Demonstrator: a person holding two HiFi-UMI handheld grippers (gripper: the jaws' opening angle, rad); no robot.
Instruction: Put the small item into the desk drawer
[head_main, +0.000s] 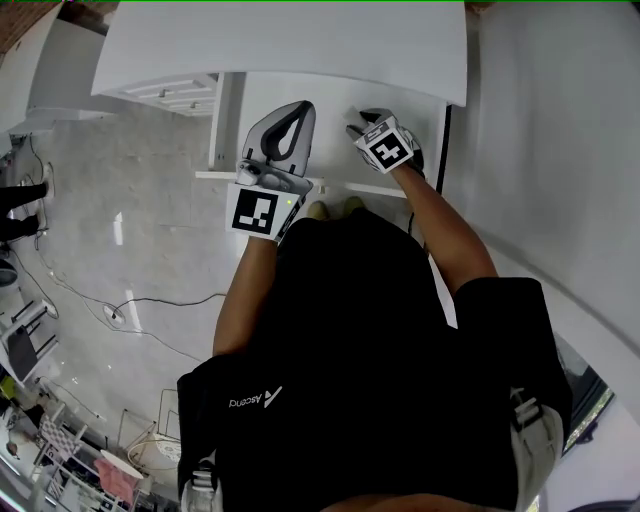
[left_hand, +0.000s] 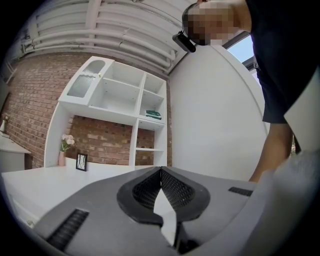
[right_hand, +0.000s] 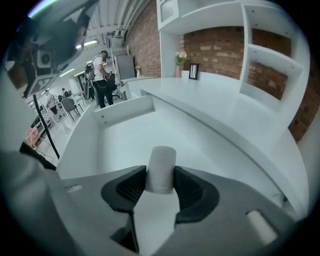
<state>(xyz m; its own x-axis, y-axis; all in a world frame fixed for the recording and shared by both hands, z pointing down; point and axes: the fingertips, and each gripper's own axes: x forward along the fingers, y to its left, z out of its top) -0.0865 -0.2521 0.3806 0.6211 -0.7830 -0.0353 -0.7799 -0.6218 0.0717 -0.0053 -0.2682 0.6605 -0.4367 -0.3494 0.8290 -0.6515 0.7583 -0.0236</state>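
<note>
The small item is a white cylinder (right_hand: 161, 169), standing upright between the jaws of my right gripper (right_hand: 160, 176), which is shut on it. That gripper (head_main: 366, 122) tilts down over the open desk drawer (right_hand: 125, 140), and the cylinder hangs above the drawer's bare white floor. In the head view the drawer (head_main: 335, 140) sticks out from under the white desk top (head_main: 290, 45). My left gripper (head_main: 302, 107) is over the drawer's left part, pointing level. Its jaws (left_hand: 160, 170) are shut tip to tip with nothing between them.
A white shelf unit (left_hand: 125, 95) stands against a brick wall behind the desk, with a flower vase (left_hand: 62, 156) and a small picture frame (left_hand: 81, 161) on the desk. Cables (head_main: 130, 305) lie on the floor to the left. People stand far off (right_hand: 102, 75).
</note>
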